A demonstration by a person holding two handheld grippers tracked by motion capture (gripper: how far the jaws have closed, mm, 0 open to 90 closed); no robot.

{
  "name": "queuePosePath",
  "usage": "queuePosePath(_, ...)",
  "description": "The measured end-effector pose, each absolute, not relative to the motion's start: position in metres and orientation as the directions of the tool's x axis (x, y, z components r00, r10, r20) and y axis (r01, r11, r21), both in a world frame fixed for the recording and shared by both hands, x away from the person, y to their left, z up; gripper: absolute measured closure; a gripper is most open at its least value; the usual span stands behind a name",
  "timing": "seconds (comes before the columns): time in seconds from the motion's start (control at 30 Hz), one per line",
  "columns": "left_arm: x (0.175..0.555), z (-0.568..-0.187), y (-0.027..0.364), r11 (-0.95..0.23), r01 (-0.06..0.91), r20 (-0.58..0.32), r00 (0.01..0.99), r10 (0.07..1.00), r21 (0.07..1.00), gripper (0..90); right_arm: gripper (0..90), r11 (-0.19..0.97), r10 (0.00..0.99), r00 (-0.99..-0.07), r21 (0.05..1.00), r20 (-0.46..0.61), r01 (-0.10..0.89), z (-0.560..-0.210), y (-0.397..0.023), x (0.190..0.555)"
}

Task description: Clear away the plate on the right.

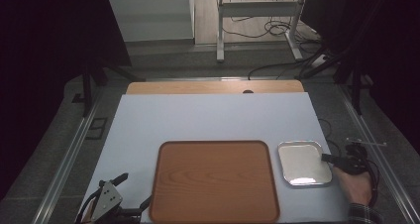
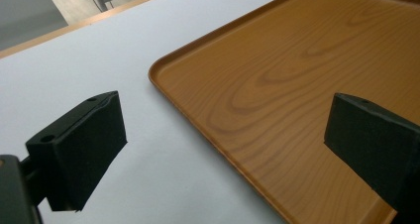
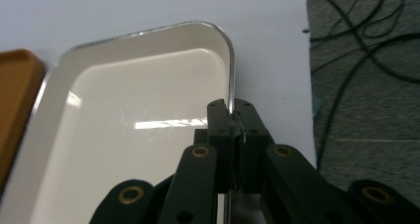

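While right tool point(image 3: 231, 116) grips white tray point(image 3: 119, 130)

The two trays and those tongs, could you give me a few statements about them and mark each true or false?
1. The right tongs are clamped on the rim of the small metal tray. True.
2. The left tongs are holding the wooden tray. False: their jaws stand wide apart, one over the white table cover, one over the wooden tray, gripping nothing.
3. The small metal tray sits on top of the wooden tray. False: it lies beside it, on the person's right, on the table cover.
4. Both trays are empty. True.
5. The wooden tray is the smaller of the two. False: it is clearly the larger.
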State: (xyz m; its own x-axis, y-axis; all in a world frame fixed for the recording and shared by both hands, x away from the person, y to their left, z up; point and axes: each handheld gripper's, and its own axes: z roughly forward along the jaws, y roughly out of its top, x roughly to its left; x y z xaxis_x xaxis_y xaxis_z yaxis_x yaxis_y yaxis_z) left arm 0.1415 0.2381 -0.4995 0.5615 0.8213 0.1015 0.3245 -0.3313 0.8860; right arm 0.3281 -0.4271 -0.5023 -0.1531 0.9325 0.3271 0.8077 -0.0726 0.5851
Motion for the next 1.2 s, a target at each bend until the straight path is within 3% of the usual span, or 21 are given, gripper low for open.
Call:
queuePosePath(0.37, 0.142, -0.499, 0.238, -0.330, 0.325, 0.100, 0.560, 0.822, 0.886, 2.4, 87.9, -0.120, 0.902, -0.167, 0.601, 0.399, 0.790, -0.493, -0.425, 0.322)
queuePosePath(1.2, 0.142, -0.499, 0.238, -0.327, 0.326, 0.098, 0.559, 0.824, 0.887, 2.3, 87.9, -0.087, 0.868, -0.244, 0.615, 0.433, 0.784, -0.470, -0.385, 0.317)
